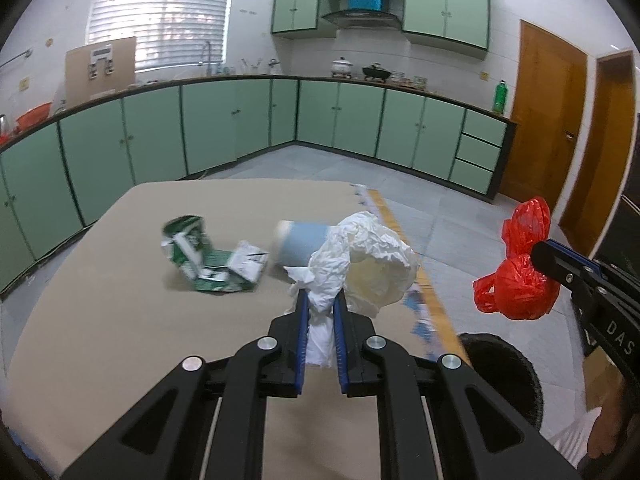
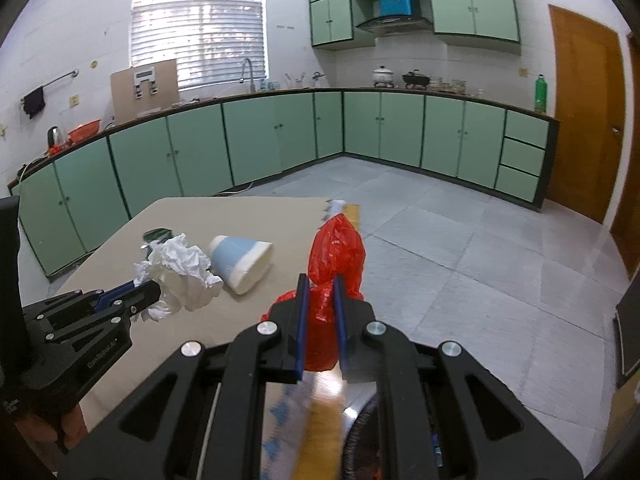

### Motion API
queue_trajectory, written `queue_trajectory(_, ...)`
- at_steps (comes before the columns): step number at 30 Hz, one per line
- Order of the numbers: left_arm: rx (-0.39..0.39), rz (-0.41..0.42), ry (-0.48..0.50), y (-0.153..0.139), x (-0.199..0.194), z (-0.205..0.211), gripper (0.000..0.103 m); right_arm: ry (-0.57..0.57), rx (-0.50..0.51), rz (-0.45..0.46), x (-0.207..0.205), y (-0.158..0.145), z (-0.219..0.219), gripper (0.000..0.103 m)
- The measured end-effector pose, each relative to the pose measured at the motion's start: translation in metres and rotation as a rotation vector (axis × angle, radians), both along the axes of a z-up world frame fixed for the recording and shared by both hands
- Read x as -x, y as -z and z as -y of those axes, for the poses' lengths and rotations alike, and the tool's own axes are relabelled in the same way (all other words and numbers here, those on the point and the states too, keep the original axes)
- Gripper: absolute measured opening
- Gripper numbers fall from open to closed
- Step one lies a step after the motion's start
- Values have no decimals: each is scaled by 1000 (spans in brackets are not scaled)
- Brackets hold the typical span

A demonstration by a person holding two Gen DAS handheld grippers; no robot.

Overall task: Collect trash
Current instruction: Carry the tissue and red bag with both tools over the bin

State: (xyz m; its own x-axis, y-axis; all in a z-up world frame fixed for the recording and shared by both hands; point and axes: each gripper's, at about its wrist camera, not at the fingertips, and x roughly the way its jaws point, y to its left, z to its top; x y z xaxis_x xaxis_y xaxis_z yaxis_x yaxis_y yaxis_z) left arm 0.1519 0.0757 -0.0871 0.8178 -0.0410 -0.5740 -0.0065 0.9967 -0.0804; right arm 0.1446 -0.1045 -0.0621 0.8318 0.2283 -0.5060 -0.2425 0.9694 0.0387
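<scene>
A crumpled white paper wad, creased and faintly yellowed on one side, is clamped between the fingers of the left gripper above the right edge of the table; a glossy red plastic bag, bunched and knotted, is pinched by the right gripper just past that same edge; a blue-and-white paper cup is seen lying on its side near the far right corner; a crushed green carton is seen lying towards the table's middle.
</scene>
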Motion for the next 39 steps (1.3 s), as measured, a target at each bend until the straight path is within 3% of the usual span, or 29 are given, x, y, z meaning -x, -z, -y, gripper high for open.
queue_trajectory(11,13,18,146,0,4,80,12,145,18,0,24,9,85,11)
queue_trajectory(21,18,-13,291,12,5,158,12,255,32,-22,45,27,143,11)
queue_trajectory(39,14,-53,380,36,-4,210,12,363,7,-75,47,58,194,11)
